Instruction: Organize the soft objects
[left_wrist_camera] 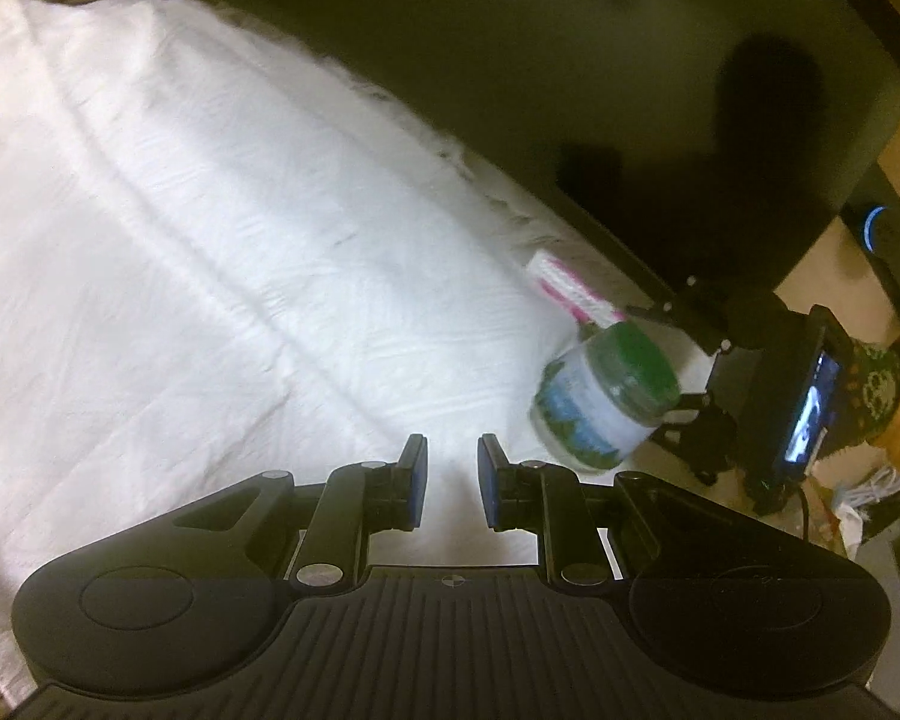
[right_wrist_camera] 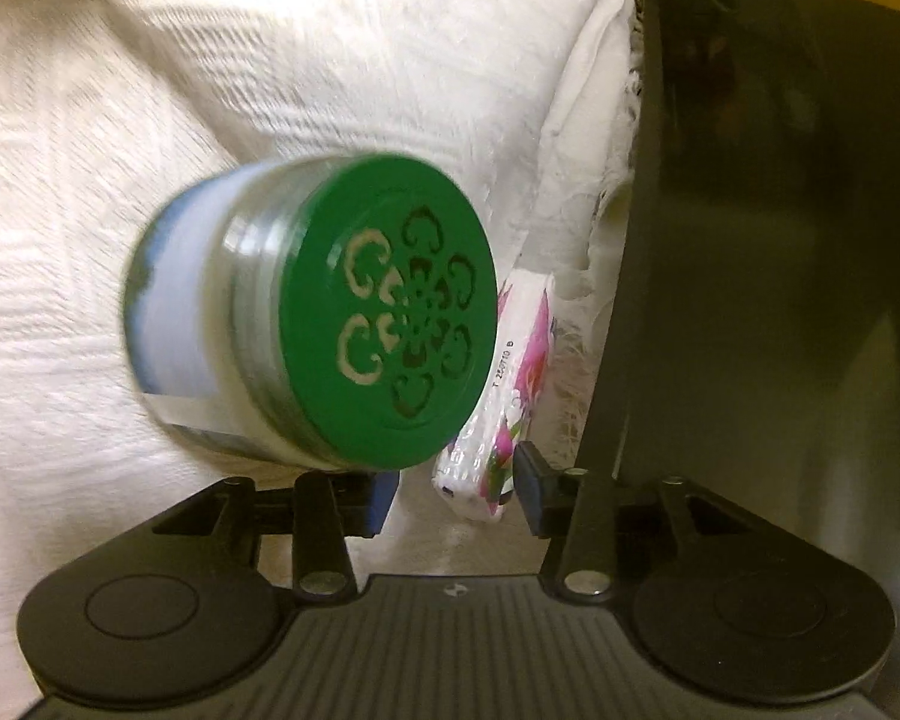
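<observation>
A jar with a green lid (right_wrist_camera: 330, 324) lies tilted on its side on the white bedspread (right_wrist_camera: 90, 180), blurred, just ahead of the left finger of my right gripper (right_wrist_camera: 453, 474). That gripper stands open, and its pads do not press on the jar. A pink-and-white tissue pack (right_wrist_camera: 510, 372) lies by its right fingertip, against the bed's edge. In the left wrist view the jar (left_wrist_camera: 606, 402) and the tissue pack (left_wrist_camera: 570, 288) sit beside the right gripper (left_wrist_camera: 660, 360). My left gripper (left_wrist_camera: 452, 444) hovers over the bedspread (left_wrist_camera: 210, 240) with a narrow gap and nothing between its pads.
A dark piece of furniture (left_wrist_camera: 570, 60) runs along the bed's far edge and appears as a dark panel (right_wrist_camera: 750, 240) on the right. A gloved hand (left_wrist_camera: 882, 384) holds the right gripper. Cables and clutter (left_wrist_camera: 870, 492) lie on the floor.
</observation>
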`<move>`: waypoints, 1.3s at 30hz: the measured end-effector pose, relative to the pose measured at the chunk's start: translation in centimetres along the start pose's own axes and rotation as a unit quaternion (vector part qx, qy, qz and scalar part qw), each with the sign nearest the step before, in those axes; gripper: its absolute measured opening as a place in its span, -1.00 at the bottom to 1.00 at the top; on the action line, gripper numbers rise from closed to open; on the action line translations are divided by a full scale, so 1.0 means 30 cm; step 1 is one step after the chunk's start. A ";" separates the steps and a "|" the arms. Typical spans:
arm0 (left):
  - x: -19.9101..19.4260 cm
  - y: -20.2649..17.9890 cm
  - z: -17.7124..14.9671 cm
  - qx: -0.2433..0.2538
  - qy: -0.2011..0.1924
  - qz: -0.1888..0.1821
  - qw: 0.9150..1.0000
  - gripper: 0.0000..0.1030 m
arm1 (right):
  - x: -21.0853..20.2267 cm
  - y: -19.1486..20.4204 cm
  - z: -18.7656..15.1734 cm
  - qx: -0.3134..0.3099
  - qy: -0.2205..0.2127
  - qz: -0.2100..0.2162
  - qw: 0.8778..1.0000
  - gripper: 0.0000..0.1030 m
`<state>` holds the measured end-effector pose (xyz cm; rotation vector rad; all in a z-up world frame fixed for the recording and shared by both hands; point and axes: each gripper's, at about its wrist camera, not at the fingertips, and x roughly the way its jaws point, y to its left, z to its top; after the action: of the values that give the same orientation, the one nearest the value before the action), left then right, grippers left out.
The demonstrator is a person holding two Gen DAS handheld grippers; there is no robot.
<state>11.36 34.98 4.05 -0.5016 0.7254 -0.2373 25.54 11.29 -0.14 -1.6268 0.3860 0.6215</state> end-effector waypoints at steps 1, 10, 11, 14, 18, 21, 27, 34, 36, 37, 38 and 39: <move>-0.003 0.008 -0.002 -0.002 0.001 0.002 1.000 -0.61 | 0.012 0.001 -0.002 -0.004 0.003 -0.006 1.000 -0.22; 0.029 0.000 0.028 -0.011 0.007 -0.017 1.000 -0.61 | -0.087 -0.129 -0.018 0.120 0.011 0.041 0.992 -0.66; 0.040 -0.017 0.036 -0.009 0.007 -0.024 1.000 -0.61 | -0.124 -0.156 -0.021 0.153 0.016 0.055 0.987 -0.66; 0.062 -0.082 0.054 0.006 0.008 -0.055 0.998 -0.61 | -0.228 -0.218 -0.046 0.265 0.042 0.097 0.958 -0.66; 0.105 -0.178 0.050 0.025 0.026 -0.090 0.995 -0.61 | -0.322 -0.248 -0.126 0.453 0.090 0.158 0.873 -0.66; 0.139 -0.250 0.034 0.044 0.045 -0.109 0.992 -0.61 | -0.346 -0.200 -0.191 0.564 0.098 0.207 0.793 -0.66; 0.207 -0.325 0.003 0.056 0.071 -0.097 0.991 -0.61 | -0.369 -0.051 -0.211 0.614 0.085 0.161 0.768 -0.63; 0.251 -0.448 -0.013 0.097 0.089 -0.065 0.989 -0.61 | -0.513 -0.069 -0.311 0.634 0.009 0.135 0.761 -0.05; 0.250 -0.484 -0.019 0.115 0.090 -0.055 0.988 -0.61 | -0.580 -0.050 -0.359 0.645 -0.003 0.119 0.755 0.04; 0.253 -0.512 -0.027 0.132 0.089 -0.044 0.986 -0.61 | -0.608 -0.034 -0.387 0.650 -0.003 0.111 0.752 0.05; 0.256 -0.540 -0.036 0.147 0.087 -0.034 0.985 -0.61 | -0.634 -0.012 -0.417 0.656 0.000 0.103 0.748 0.08; 0.256 -0.568 -0.047 0.165 0.082 -0.024 0.983 -0.61 | -0.655 0.015 -0.448 0.663 0.005 0.095 0.743 0.12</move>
<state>15.37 16.99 7.53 -0.1842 0.8164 -0.4405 11.96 -3.97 12.07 -0.1987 0.7734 0.3007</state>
